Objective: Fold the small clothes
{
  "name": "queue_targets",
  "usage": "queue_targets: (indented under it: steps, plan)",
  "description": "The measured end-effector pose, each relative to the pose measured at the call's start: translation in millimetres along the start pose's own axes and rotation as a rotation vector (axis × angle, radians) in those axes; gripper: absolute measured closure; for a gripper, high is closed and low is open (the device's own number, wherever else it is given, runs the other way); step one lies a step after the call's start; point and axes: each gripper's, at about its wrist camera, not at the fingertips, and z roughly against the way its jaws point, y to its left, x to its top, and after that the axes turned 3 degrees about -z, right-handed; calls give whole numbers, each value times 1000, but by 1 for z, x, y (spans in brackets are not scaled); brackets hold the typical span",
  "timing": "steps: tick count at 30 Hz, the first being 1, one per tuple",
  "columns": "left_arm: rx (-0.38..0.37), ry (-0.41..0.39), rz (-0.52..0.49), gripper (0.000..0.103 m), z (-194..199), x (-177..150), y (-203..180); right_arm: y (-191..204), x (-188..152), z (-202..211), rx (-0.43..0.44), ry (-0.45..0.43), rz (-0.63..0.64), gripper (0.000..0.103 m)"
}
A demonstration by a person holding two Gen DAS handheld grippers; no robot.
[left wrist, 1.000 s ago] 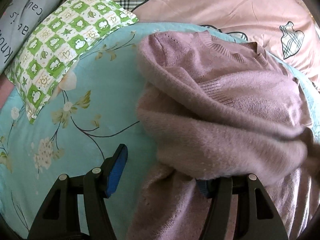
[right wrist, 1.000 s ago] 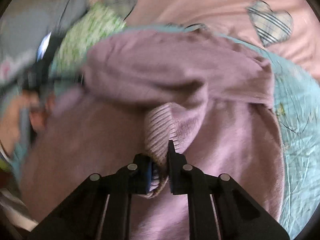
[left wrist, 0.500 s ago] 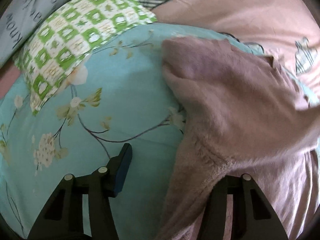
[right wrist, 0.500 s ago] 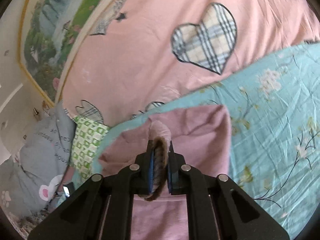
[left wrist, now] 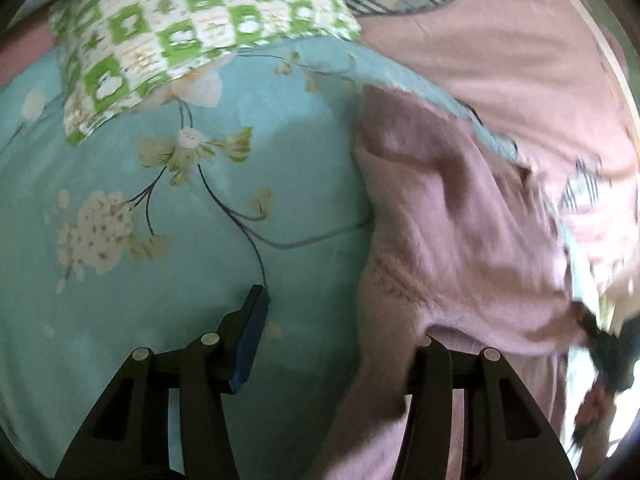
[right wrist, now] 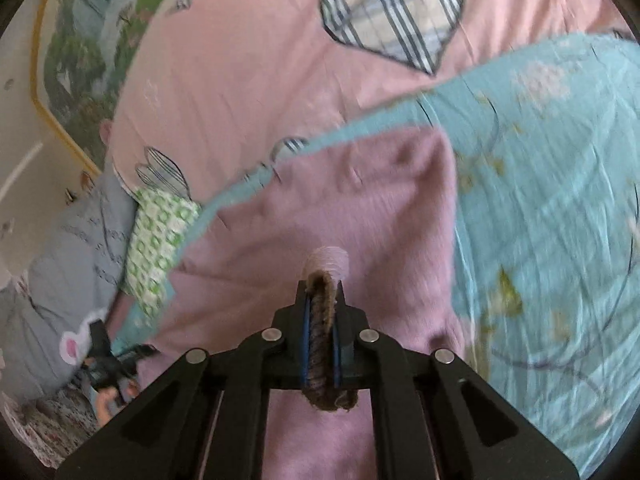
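A fuzzy mauve sweater (left wrist: 460, 220) lies on the teal floral sheet (left wrist: 160, 200). My left gripper (left wrist: 340, 316) is at its left edge with the jaws apart. The blue pad of one finger (left wrist: 248, 344) hangs over bare sheet, and the sweater's edge drapes over the other finger. My right gripper (right wrist: 323, 292) is shut on a ribbed cuff of the sweater (right wrist: 340, 208) and holds it above the flat body. The left wrist view shows the right gripper (left wrist: 600, 344) as a dark blur at the sweater's right. The right wrist view shows the left gripper (right wrist: 108, 360) at the lower left.
A green-and-white checked pillow (left wrist: 192, 28) lies at the sheet's far left corner, with a grey printed cushion (right wrist: 72, 260) beside it. A pink quilt with plaid hearts (right wrist: 240, 80) covers the bed beyond the sweater. A painted wall panel (right wrist: 80, 40) stands behind the bed.
The right gripper has carried the cuff across the sweater toward its right side. In the left wrist view the sweater has slid right, more sheet shows, and the jaws have narrowed a little.
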Motion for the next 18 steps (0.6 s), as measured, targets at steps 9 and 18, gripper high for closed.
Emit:
queue_targets:
  steps: [9,18]
  plan:
    - [-104,49,-168,30,32,30,-12,-28,-16,-4,4,65,-78,73]
    - [-54,129,-137,30,-65,119,-38,-26,-20,-11,20,60,-89,47]
